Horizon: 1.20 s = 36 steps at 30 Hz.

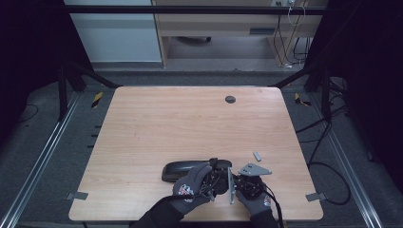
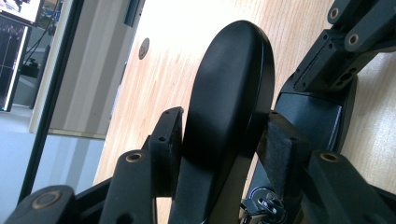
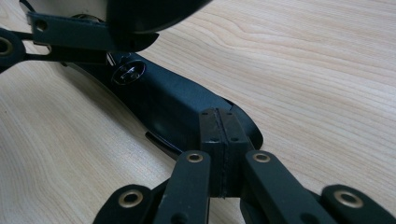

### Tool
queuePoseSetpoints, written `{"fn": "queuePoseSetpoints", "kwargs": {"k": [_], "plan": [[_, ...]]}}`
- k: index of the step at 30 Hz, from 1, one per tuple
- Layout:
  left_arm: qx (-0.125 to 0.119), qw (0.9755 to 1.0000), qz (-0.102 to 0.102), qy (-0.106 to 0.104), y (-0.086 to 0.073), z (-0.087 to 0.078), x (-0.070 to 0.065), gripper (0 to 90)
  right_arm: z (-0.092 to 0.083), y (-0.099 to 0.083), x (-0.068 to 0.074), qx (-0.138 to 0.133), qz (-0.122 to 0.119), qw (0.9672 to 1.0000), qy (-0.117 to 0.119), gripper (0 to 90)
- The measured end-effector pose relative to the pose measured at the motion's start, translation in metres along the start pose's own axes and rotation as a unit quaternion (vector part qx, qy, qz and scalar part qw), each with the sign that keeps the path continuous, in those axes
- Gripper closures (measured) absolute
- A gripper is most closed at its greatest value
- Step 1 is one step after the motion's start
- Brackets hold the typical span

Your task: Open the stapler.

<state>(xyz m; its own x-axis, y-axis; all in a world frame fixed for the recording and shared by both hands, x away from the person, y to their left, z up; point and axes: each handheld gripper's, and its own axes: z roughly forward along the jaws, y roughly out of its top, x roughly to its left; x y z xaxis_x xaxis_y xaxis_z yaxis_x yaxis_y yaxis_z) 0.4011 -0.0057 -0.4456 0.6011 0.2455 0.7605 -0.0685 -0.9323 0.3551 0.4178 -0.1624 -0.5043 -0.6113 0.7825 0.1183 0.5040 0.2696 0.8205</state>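
Note:
A black glasses case [image 1: 183, 170] lies open near the table's front edge. Its oval lid [image 2: 233, 79] stands up between the jaws of my left gripper [image 2: 224, 126], which is shut on it. The lower shell [image 3: 163, 98] lies flat on the wood. My right gripper [image 3: 218, 116] is shut, pads pressed together, its tips right at the shell's near end. I cannot tell whether they pinch the rim. In the high view both gloved hands hold the left gripper [image 1: 216, 172] and right gripper [image 1: 247, 179] close together at the case's right end.
A small grey piece [image 1: 257, 155] lies on the wood just beyond the right gripper. A round dark grommet [image 1: 230, 99] sits near the table's far edge. Cables and dark frame legs stand off the table at the right.

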Motion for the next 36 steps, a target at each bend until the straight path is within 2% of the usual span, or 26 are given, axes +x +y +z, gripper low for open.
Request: {"fn": "queuePoseSetpoints", "kwargs": {"k": [9,16,21,25,29,30,36], "plan": [[-0.005,0.9999,-0.011,0.002,-0.001,-0.004,0.004,52.1,0.002,0.0,0.002,-0.003,-0.003,1.0,0.008,90.0],[-0.022,0.9988,-0.044,-0.002,-0.006,-0.012,0.015,52.4,0.002,-0.001,0.002,-0.006,0.0,1.0,0.008,90.0],[-0.028,0.9983,-0.051,-0.002,-0.007,-0.015,0.018,52.6,0.002,-0.001,0.002,-0.007,0.0,0.9999,0.008,90.0],[-0.04,0.9968,-0.07,-0.004,-0.011,-0.019,0.024,52.8,0.002,-0.001,0.002,-0.007,0.002,0.9999,0.009,90.0],[-0.042,0.9966,-0.072,-0.004,-0.013,-0.022,0.029,53.2,0.002,-0.001,0.002,-0.005,0.004,0.9999,0.009,90.0],[-0.044,0.9958,-0.08,-0.005,-0.014,-0.025,0.032,53.3,0.002,-0.001,0.002,-0.006,0.004,0.9999,0.009,90.0],[-0.054,0.9937,-0.098,-0.003,-0.019,-0.031,0.039,53.6,0.002,-0.001,0.002,-0.006,0.002,0.9999,0.008,90.0]]}}
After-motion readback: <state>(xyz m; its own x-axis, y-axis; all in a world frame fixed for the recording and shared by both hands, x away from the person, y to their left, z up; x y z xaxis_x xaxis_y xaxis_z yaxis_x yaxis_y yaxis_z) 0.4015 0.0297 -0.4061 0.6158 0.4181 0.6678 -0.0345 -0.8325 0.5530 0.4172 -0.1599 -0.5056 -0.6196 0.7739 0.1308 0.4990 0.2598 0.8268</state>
